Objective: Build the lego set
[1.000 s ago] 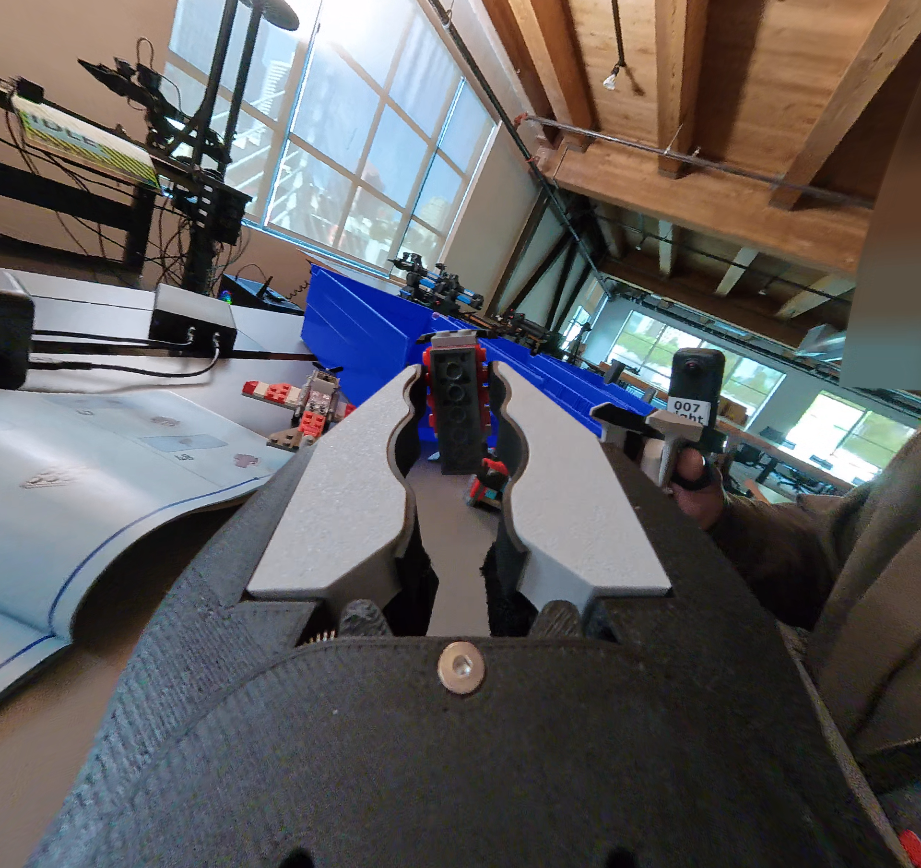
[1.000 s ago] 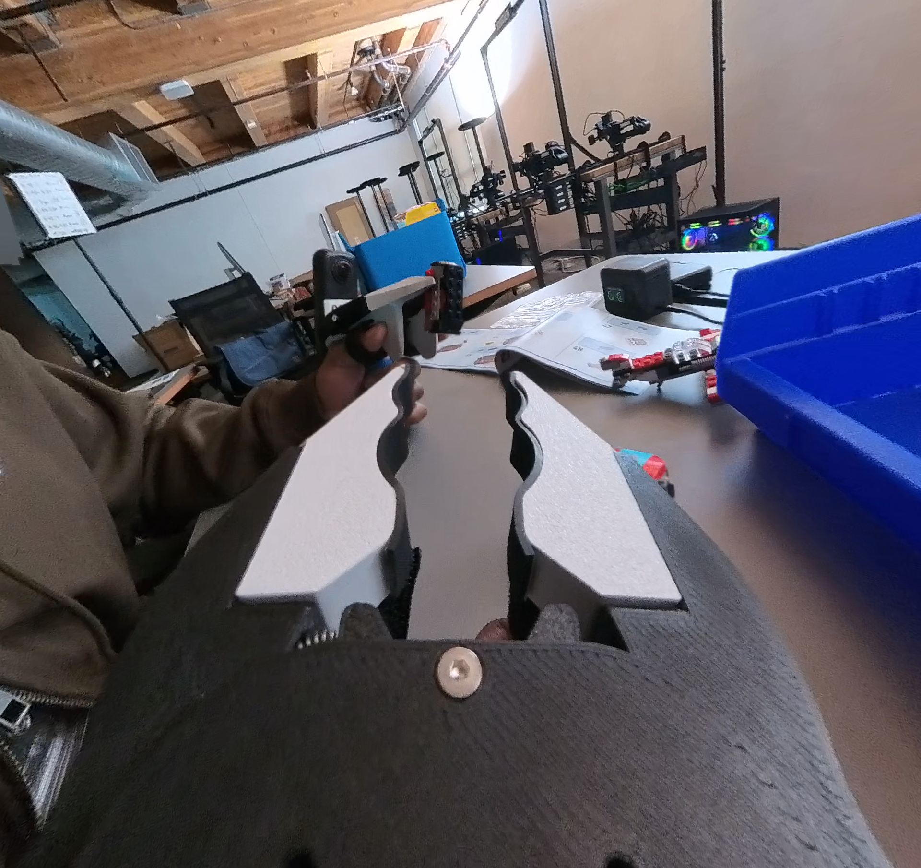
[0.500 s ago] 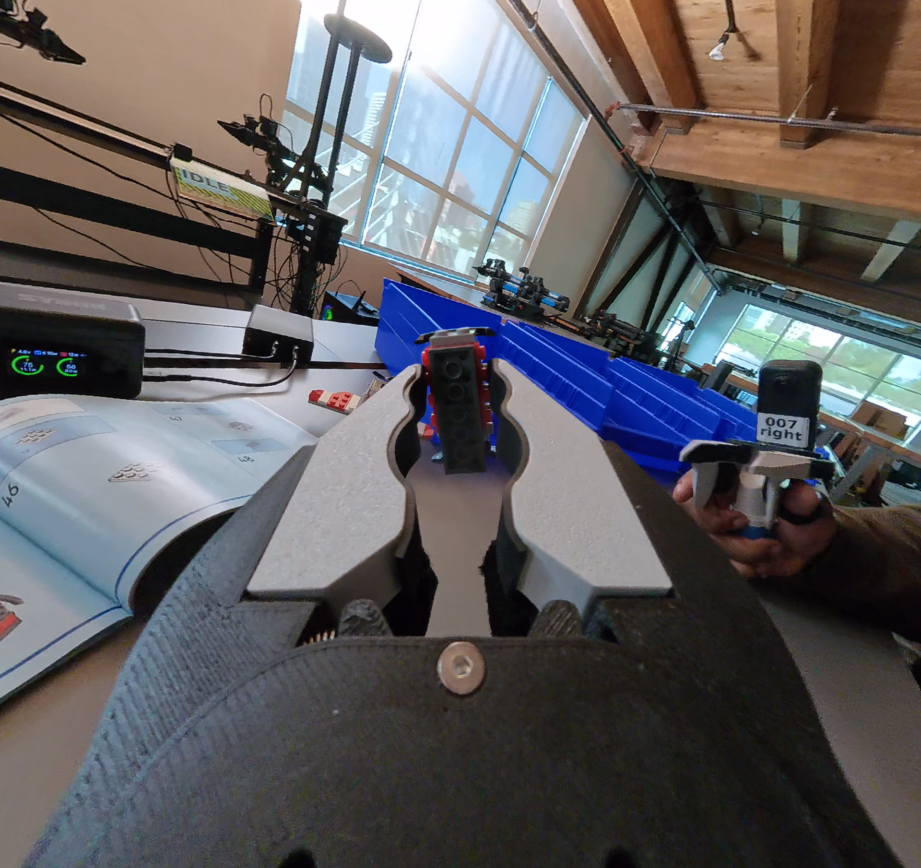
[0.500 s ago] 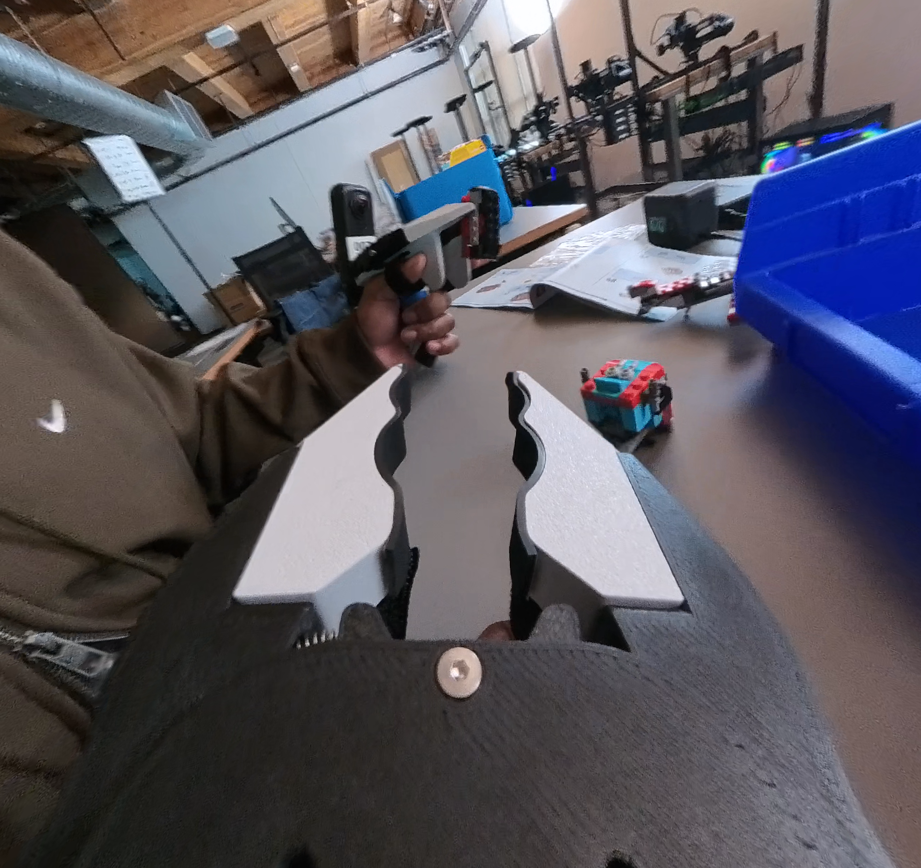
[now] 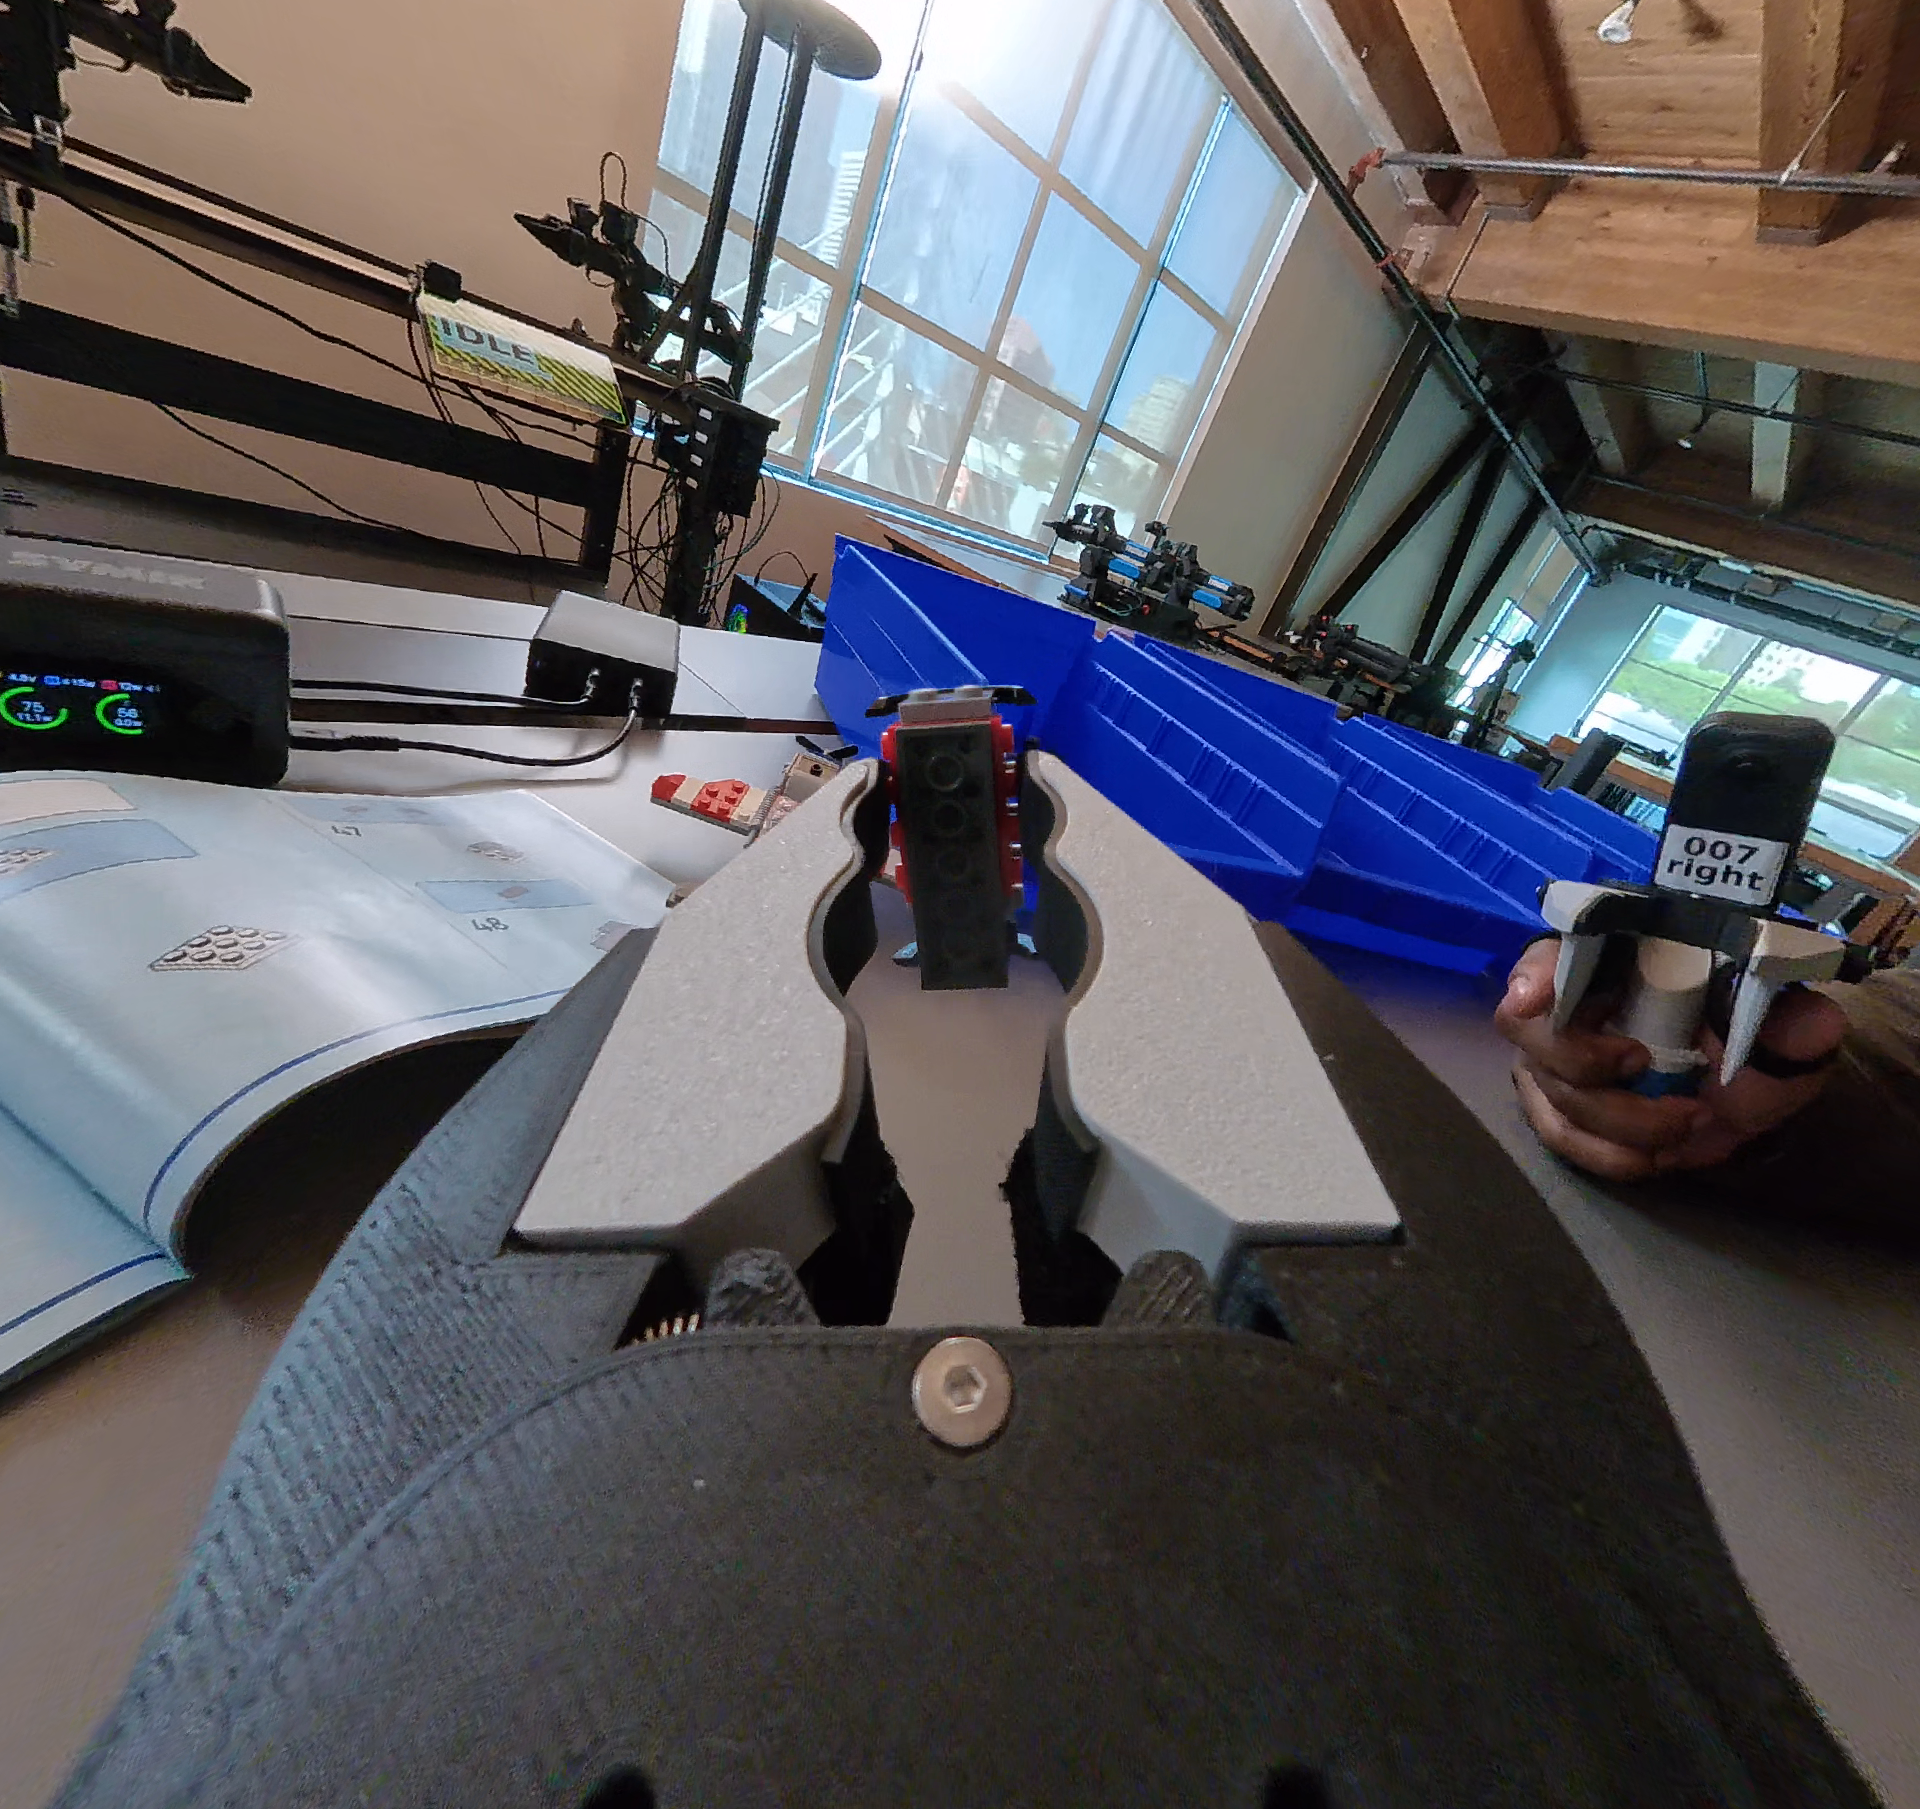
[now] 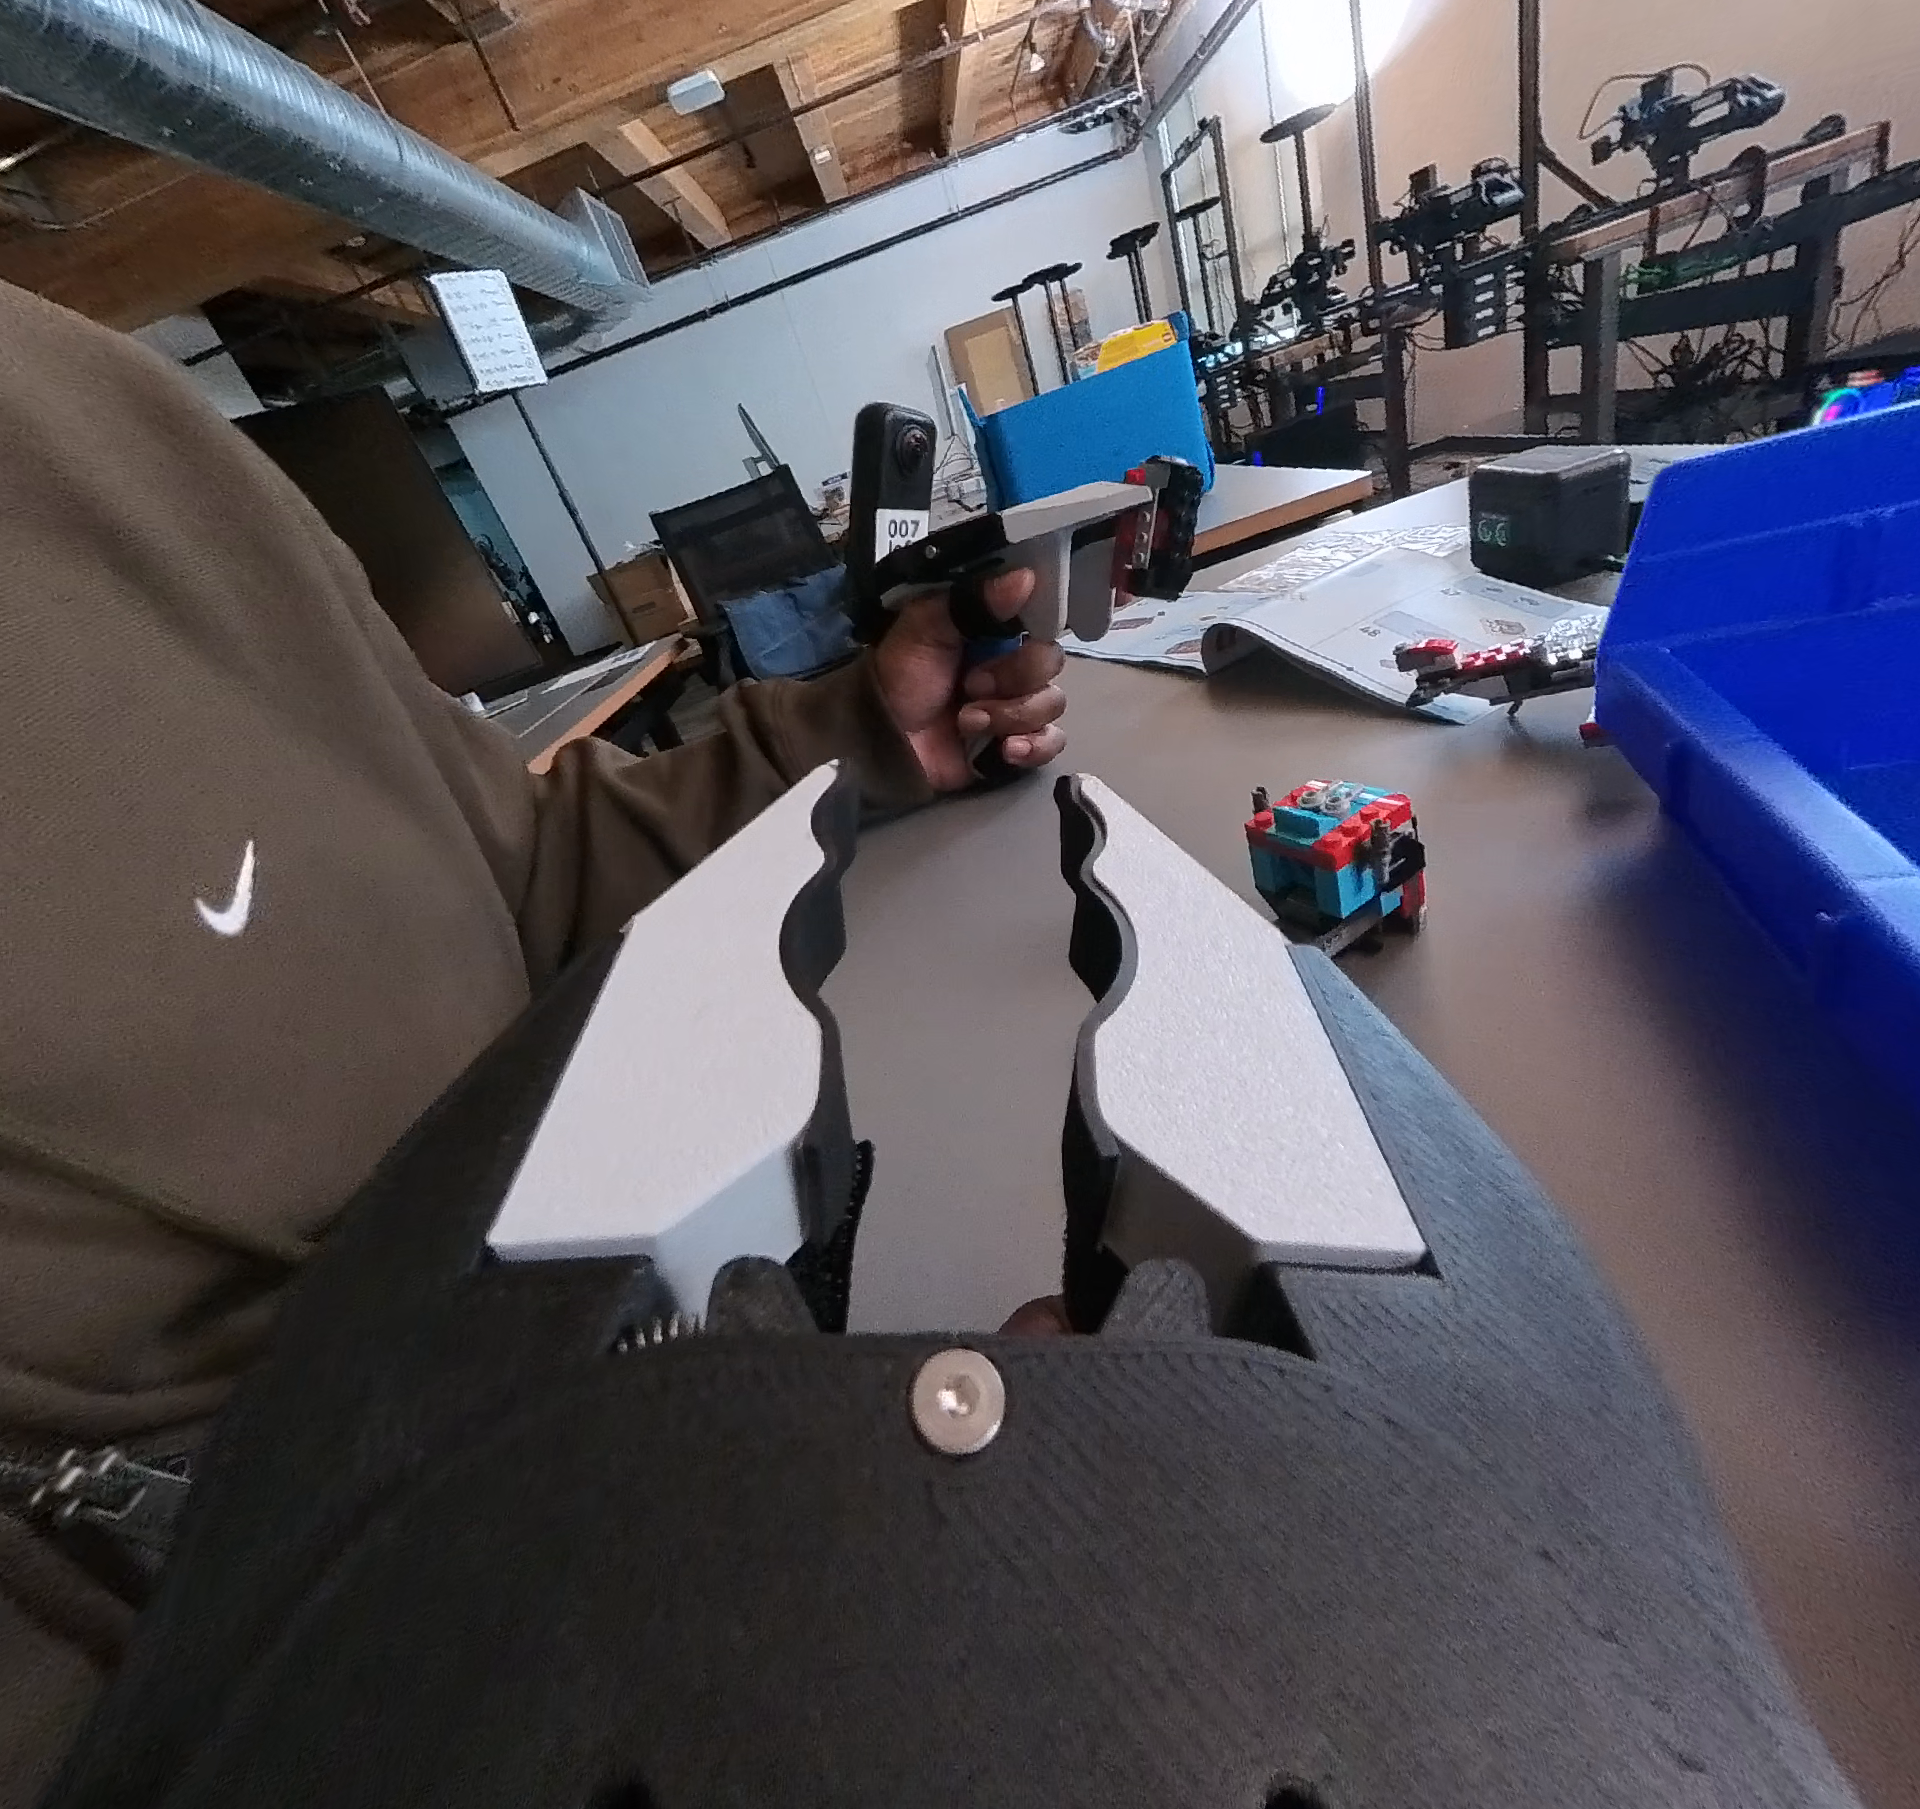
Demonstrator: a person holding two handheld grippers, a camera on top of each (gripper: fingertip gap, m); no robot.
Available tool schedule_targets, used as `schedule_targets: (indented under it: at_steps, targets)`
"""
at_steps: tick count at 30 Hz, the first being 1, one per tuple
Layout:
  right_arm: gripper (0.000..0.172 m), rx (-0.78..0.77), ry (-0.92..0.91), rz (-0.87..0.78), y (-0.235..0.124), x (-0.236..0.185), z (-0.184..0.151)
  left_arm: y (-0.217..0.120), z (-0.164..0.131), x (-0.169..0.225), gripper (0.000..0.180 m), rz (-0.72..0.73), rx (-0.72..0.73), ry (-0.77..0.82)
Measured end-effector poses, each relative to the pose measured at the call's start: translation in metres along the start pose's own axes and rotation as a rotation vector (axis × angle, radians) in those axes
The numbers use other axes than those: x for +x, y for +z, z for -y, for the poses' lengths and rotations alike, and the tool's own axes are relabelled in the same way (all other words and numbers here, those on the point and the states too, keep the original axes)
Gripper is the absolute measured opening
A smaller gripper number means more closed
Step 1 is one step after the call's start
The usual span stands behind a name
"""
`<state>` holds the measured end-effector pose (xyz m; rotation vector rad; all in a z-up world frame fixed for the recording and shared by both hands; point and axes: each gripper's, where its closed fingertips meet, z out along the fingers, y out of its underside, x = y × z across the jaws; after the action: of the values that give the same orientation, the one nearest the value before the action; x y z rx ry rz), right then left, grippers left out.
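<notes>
My left gripper [image 5: 954,824] is shut on a small brick assembly [image 5: 954,855], dark grey with red sides and a light grey cap, held upright above the table. It also shows in the right wrist view [image 6: 1158,538], at the tip of the left gripper held in a hand. My right gripper [image 6: 951,814] is open with nothing between its fingers, low over the grey table [image 6: 1455,1084]. It also shows in the left wrist view [image 5: 1662,990], held in a hand. A small blue and red brick block [image 6: 1335,860] stands on the table just right of the right gripper's fingertips.
Blue bins [image 5: 1299,783] line the table's far side, and one shows at the right [image 6: 1787,699]. An open instruction booklet [image 5: 260,928] lies at the left. A red and grey brick model [image 6: 1496,663] lies on it. A black power unit [image 5: 135,679] and adapter [image 5: 603,658] sit behind. Some 25 cm of space lies between my two pairs of fingers. The black power unit [image 5: 135,679] is closer to my left gripper, around 25 cm from its tips; the right tips are 45 cm off. Look for it in the right wrist view [image 6: 1510,516] too.
The left gripper has swung left and kept its hold on the brick assembly. The right gripper has drawn back and swung left, so the blue and red block came into view.
</notes>
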<state>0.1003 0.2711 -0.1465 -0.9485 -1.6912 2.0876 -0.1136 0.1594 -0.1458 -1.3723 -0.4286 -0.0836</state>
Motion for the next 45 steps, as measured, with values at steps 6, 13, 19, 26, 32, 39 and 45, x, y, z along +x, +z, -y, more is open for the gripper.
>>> schedule_targets:
  at_steps: [6,13,19,26,32,39,45]
  targets:
    - [0.040,-0.013,0.011,-0.014,-0.003,0.003,-0.001,0.004,-0.001,0.001,0.025,0.002,-0.003,0.005]
    - [0.040,-0.029,0.040,-0.031,0.001,0.009,-0.004,0.001,0.002,-0.001,0.025,-0.012,0.019,-0.026]
    - [0.040,-0.034,0.044,-0.028,0.002,0.010,-0.004,0.003,0.000,0.002,0.025,-0.023,0.007,-0.025]
    - [0.040,-0.034,0.041,-0.016,0.002,0.008,-0.004,0.005,-0.003,0.002,0.025,-0.016,-0.012,-0.011]
    - [0.040,-0.033,0.043,-0.014,0.002,0.008,-0.004,0.006,-0.004,0.003,0.025,-0.017,-0.019,-0.005]
    - [0.040,0.018,0.054,-0.027,-0.010,0.006,0.004,0.008,-0.008,0.008,0.025,-0.018,-0.040,0.035]
    - [0.041,0.077,-0.003,-0.103,-0.088,-0.019,0.042,0.001,-0.003,0.017,0.024,-0.059,0.002,0.017]
